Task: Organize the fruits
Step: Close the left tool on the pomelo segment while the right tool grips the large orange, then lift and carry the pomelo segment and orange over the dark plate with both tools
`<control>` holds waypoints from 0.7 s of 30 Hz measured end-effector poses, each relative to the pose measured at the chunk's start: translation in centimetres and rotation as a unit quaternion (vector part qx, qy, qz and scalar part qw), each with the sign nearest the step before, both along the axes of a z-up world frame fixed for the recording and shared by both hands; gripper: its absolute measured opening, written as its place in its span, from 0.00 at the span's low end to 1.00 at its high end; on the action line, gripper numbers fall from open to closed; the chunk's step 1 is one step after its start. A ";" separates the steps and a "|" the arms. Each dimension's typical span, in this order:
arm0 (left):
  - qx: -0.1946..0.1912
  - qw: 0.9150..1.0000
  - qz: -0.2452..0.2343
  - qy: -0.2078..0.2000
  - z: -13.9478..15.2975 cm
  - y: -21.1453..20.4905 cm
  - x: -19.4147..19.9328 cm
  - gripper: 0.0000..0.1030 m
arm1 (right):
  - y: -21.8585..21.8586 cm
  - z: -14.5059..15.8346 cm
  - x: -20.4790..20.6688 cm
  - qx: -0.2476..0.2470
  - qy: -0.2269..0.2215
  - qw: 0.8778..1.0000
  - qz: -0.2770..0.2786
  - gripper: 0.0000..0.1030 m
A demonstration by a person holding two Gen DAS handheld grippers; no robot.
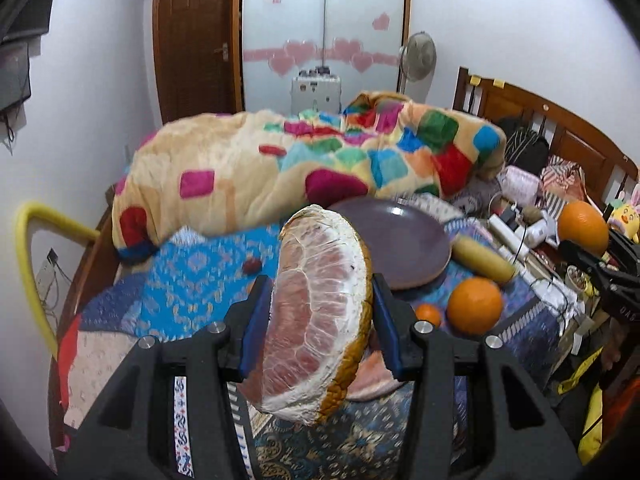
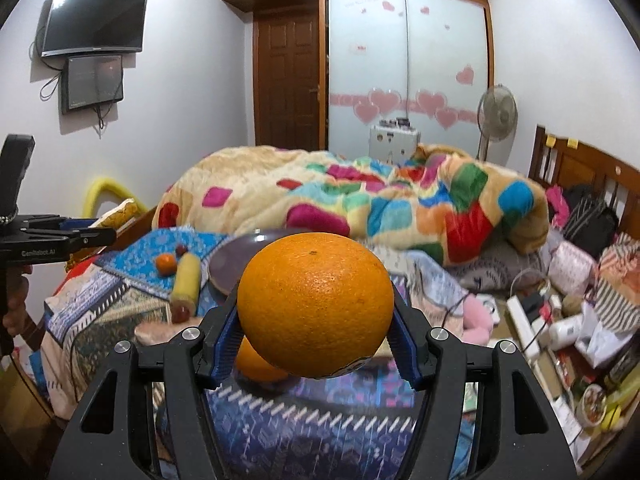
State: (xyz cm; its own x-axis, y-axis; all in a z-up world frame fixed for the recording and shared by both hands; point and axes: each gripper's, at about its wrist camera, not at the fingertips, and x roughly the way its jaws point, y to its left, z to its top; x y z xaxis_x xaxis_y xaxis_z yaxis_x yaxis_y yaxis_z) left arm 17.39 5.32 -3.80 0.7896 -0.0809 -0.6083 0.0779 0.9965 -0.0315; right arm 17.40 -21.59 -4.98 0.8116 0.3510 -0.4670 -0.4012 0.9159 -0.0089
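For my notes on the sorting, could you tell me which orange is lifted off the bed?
The large orange clamped in the right gripper; another large orange and a small one lie on the bedspread.

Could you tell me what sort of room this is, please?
A lived-in bedroom, most likely: a bed with a wooden headboard and patchwork blanket, a sliding-door wardrobe, and a wall-mounted television.

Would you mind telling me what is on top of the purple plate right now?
The purple plate looks bare in the left wrist view, apart from glare. The pomelo wedge hides its near-left edge there, and the large orange covers most of it in the right wrist view.
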 end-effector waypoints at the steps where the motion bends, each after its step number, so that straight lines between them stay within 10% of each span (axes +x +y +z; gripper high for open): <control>1: -0.001 1.000 -0.001 -0.003 0.5 -0.2 0.3 0.47 | 0.2 0.4 0.2 -0.001 -0.005 1.000 0.000 0.58; 21: 0.000 1.000 -0.009 -0.025 2.5 -3.5 9.3 0.47 | 4.4 1.5 8.0 -0.016 -0.020 1.000 0.010 0.59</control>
